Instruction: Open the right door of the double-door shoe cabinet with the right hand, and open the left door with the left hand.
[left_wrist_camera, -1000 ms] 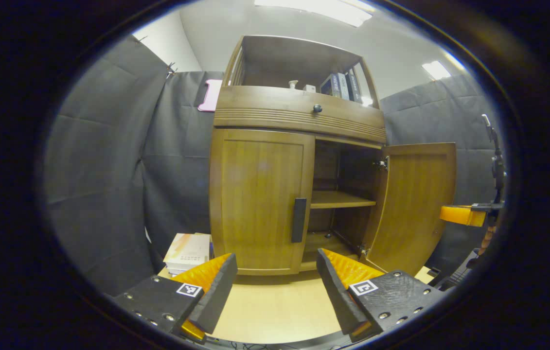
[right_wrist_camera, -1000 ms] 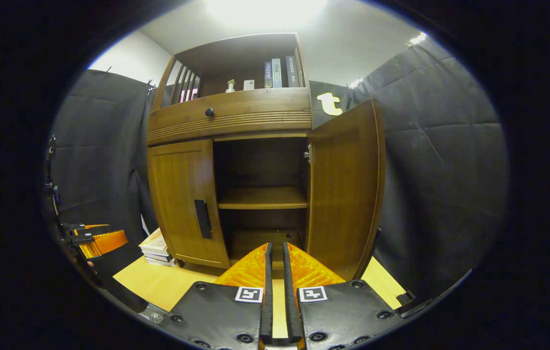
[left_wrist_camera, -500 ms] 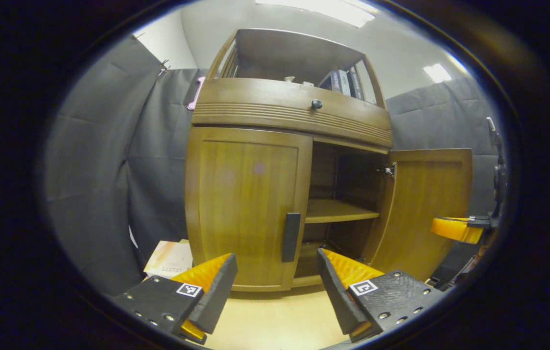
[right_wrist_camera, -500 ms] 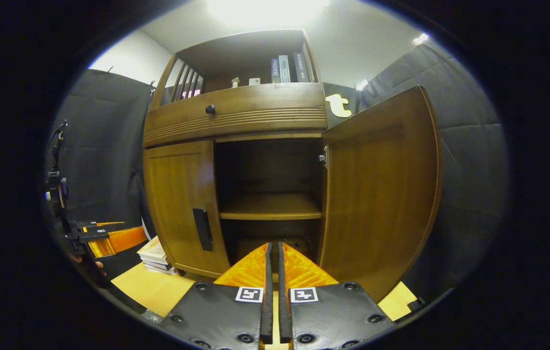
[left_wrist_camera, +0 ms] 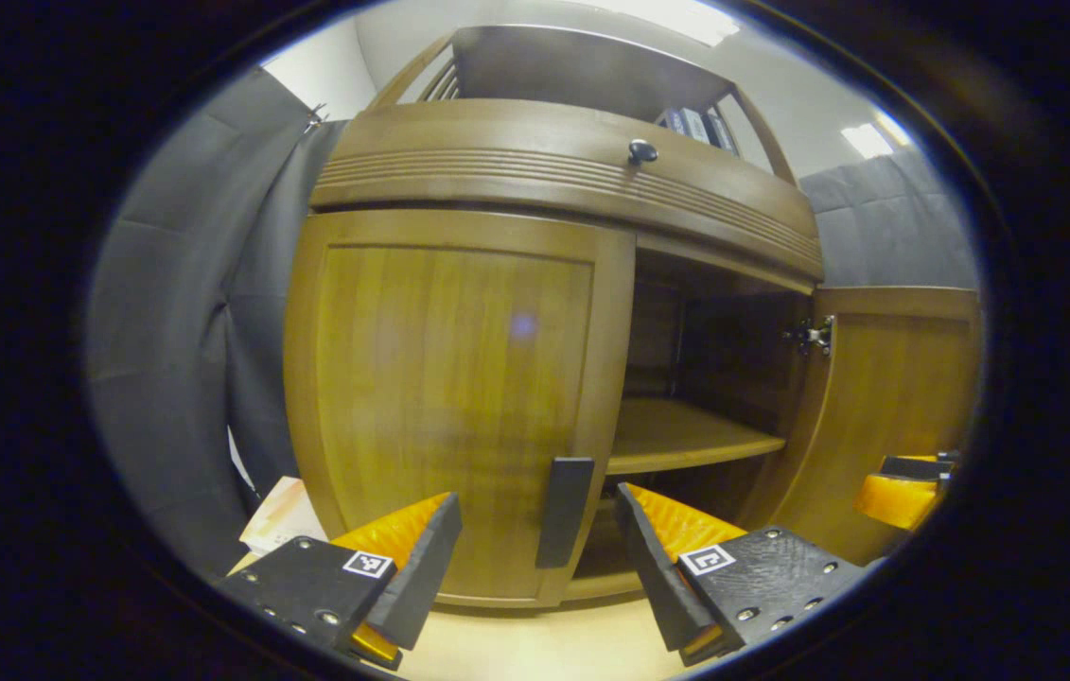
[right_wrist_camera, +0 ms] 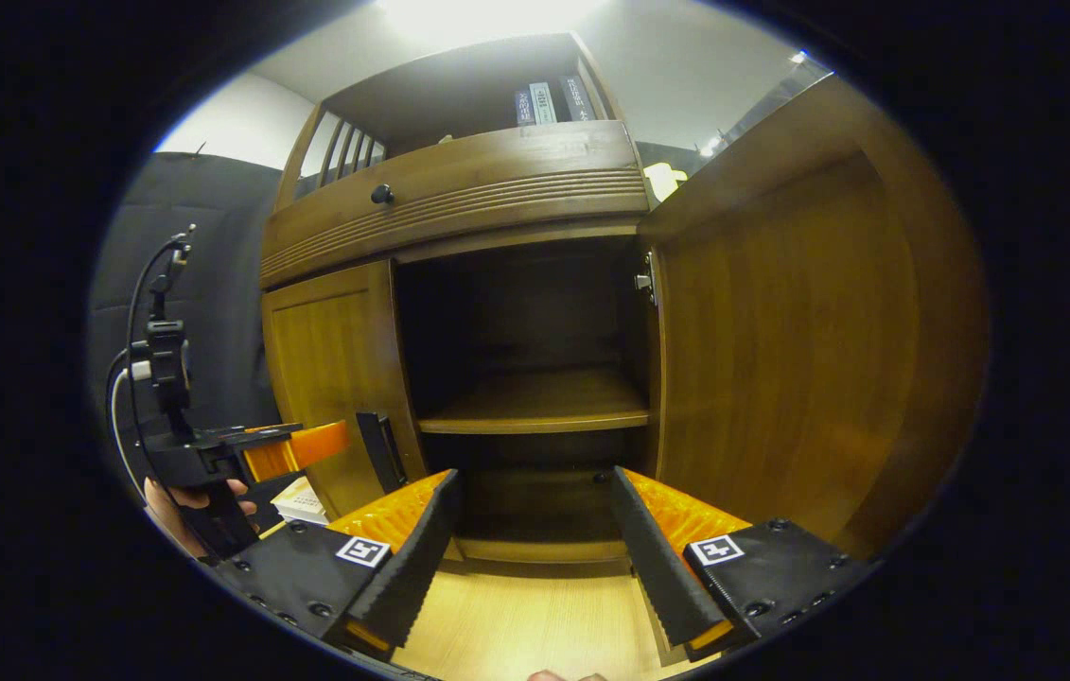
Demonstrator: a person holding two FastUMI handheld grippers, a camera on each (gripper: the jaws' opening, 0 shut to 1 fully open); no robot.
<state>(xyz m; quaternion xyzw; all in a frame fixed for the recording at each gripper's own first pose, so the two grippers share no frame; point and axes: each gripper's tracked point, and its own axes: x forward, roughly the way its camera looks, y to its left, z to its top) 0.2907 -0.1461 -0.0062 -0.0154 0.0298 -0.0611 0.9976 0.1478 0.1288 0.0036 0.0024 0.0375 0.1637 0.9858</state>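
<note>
Right door (right_wrist_camera: 780,331) hangs wide open and the right gripper (right_wrist_camera: 535,539) sits spread and empty before the open shelf (right_wrist_camera: 535,407), so that half looks done. Left door (left_wrist_camera: 449,378) is shut, and the left gripper (left_wrist_camera: 539,544), fingers apart and holding nothing, hovers just short of the dark handle (left_wrist_camera: 563,511) at the door's right edge. Best play, I'd say: straddle the handle squarely, close on both sides, then pull along the hinge's arc rather than straight back.

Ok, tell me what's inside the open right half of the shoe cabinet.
A bare wooden shelf in the shoe cabinet; nothing visible on it. Below, it is dark.
</note>
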